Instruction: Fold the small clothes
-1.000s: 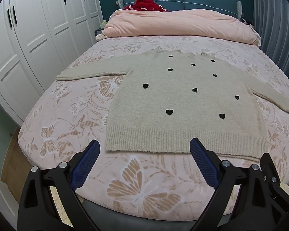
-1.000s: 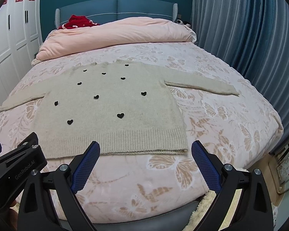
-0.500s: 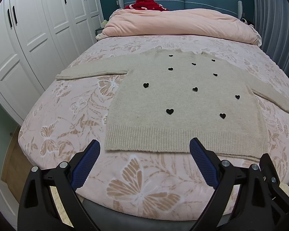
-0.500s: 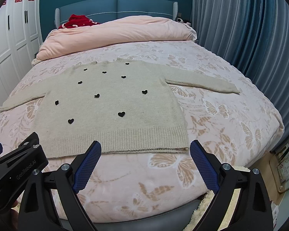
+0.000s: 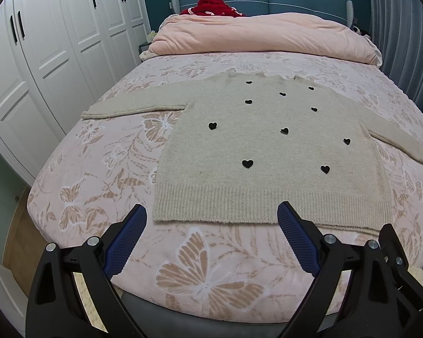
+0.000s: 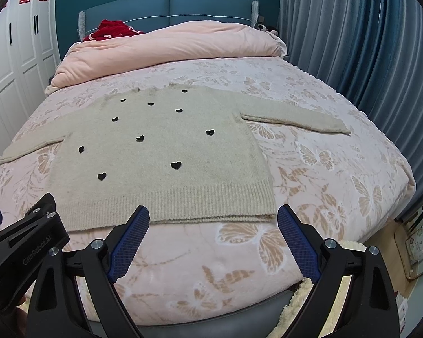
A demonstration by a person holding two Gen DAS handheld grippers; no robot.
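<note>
Low in each frame the left tongs (image 5: 211,238) and right tongs (image 6: 213,238) gape wide, holding nothing, just short of the ribbed hem (image 5: 268,207) of the sweater (image 5: 268,140) spread mid-frame on the bed (image 5: 98,169); soft, limp knit, probably best pinched at hem corners or cuffs.

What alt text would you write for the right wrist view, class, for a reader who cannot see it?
A beige knitted sweater with small black hearts lies flat, sleeves spread, on a pink butterfly-print bedspread. The right tongs, blue-padded and open, hover just short of its ribbed hem, holding nothing. A rolled pink duvet lies at the blue headboard.
</note>
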